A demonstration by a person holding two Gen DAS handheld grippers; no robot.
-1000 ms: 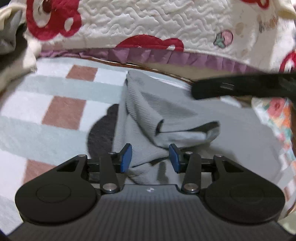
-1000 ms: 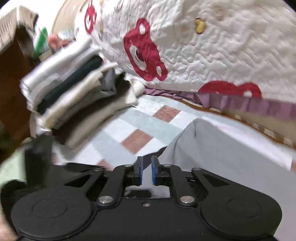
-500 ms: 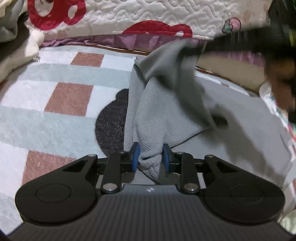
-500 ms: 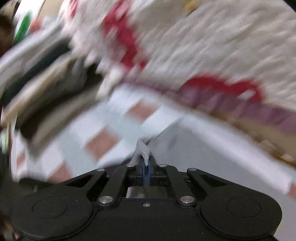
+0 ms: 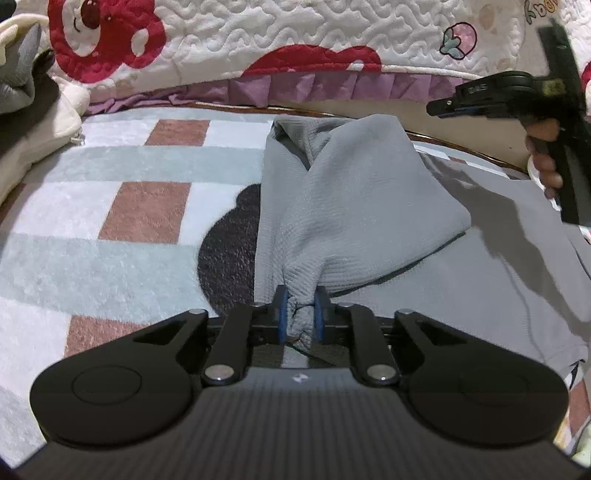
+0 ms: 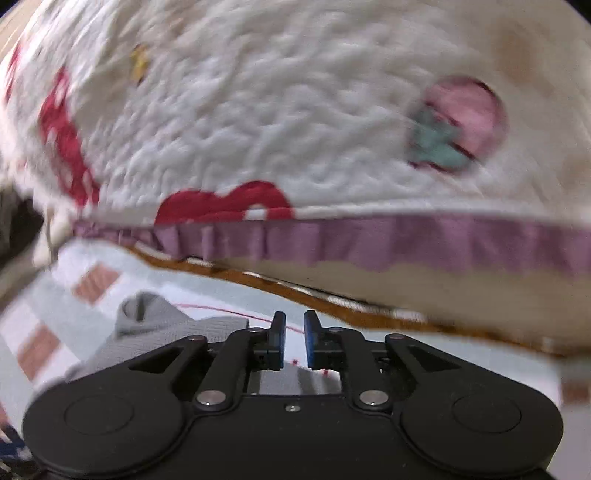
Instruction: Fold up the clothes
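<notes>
Two claws show. The left claw [image 5: 300, 317] is clamped on a bunched edge of the grey garment [image 5: 354, 206], which lies partly folded over itself on the checked blanket [image 5: 110, 206], just in front of the quilted bear-print cover [image 5: 295, 33]. The right claw [image 6: 294, 341] holds nothing, its blue pads [image 6: 311, 341] a narrow gap apart; it hovers above the garment's far end [image 6: 155, 325], apparently near the cover's purple frill [image 6: 406, 243], though that view is blurred.
</notes>
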